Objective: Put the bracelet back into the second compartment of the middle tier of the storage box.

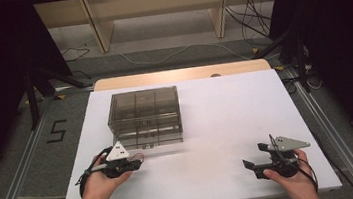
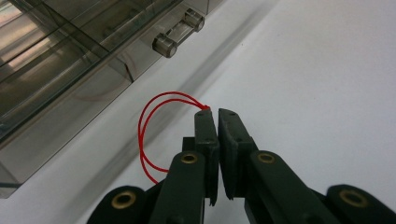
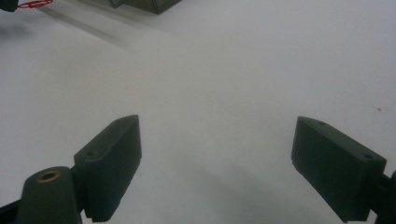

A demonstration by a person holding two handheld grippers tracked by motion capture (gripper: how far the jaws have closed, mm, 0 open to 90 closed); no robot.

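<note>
White tabletop [image 1: 217,125] spreads under both hands; nearest, the right gripper [image 1: 257,156] rests with jaws spread wide on nothing, and the left gripper [image 1: 139,162] has its jaws pressed together, empty, just short of the smoky clear plastic drawer box [image 1: 145,117] on the left half of the table. That box looks light, rigid and slick, likely to slide; the small clear drawer handle [image 2: 179,32] seems the best place to pinch
</note>
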